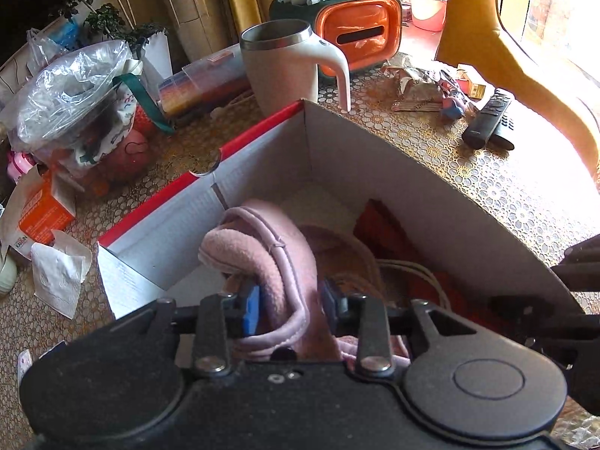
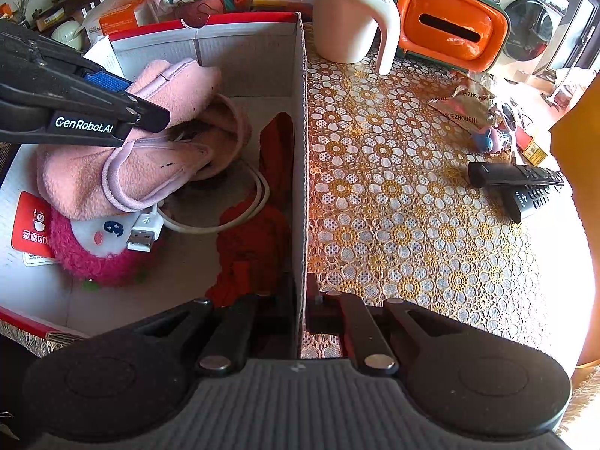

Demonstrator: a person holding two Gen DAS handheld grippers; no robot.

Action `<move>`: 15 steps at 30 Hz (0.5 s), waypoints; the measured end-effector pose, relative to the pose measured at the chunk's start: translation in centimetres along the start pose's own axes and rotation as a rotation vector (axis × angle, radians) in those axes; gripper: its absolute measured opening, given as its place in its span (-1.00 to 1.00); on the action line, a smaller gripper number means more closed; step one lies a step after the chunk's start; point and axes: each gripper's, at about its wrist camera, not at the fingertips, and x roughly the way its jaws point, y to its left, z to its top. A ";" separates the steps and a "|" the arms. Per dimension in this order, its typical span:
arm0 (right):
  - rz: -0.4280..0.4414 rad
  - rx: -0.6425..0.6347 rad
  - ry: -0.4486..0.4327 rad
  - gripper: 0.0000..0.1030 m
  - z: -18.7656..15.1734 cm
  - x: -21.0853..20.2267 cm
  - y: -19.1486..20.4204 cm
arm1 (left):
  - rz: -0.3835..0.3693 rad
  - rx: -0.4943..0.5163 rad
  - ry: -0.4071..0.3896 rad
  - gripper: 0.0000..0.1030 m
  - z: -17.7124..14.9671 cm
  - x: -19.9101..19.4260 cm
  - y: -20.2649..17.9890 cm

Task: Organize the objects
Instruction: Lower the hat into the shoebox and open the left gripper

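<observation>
Right gripper [image 2: 303, 302] at bottom centre of its view: jaws clamped on the box [image 2: 300, 150] wall, one finger inside, one outside. It's steadying the box, looks like.

Left gripper [image 1: 290, 300] at lower centre of its view: jaws part-spread, the pink pouch [image 1: 262, 247] sitting between the blue pads [image 1: 250, 309]. Small gap visible at the pads, so I read it as let go, not squeezing. In the right view that same gripper comes in from upper left, over the pouch.

Pouch is inside the box, left half of the right view, lying on the white cable [image 2: 225, 221] with its USB plug [image 2: 144, 230]. Fleece with a piped edge: soft, light, floppy, not fragile. It'll sag and fold if pinched at one end; best hold is on the piped rim or a bunched fold near the middle. Fleece grips well on the pads, slip unlikely.

Also in the box: a fuzzy magenta plush [image 2: 90, 255] lower left, red cloth [image 2: 258, 232] along the wall, a red card [image 2: 32, 225] at the left edge. All soft or flat.

Further out on the lace tablecloth [image 2: 412, 206]: two remotes [image 2: 525, 183] right, a crumpled wrapper [image 2: 461, 108], a white mug [image 2: 345, 18] and an orange tissue holder [image 2: 450, 26] at the top.

Mug is rigid and smooth, heavier; take it by the handle.
</observation>
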 end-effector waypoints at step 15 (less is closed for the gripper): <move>-0.014 0.001 0.004 -0.90 -0.1 -0.2 0.2 | -0.014 -0.028 -0.085 0.64 -1.3 -3.5 1.1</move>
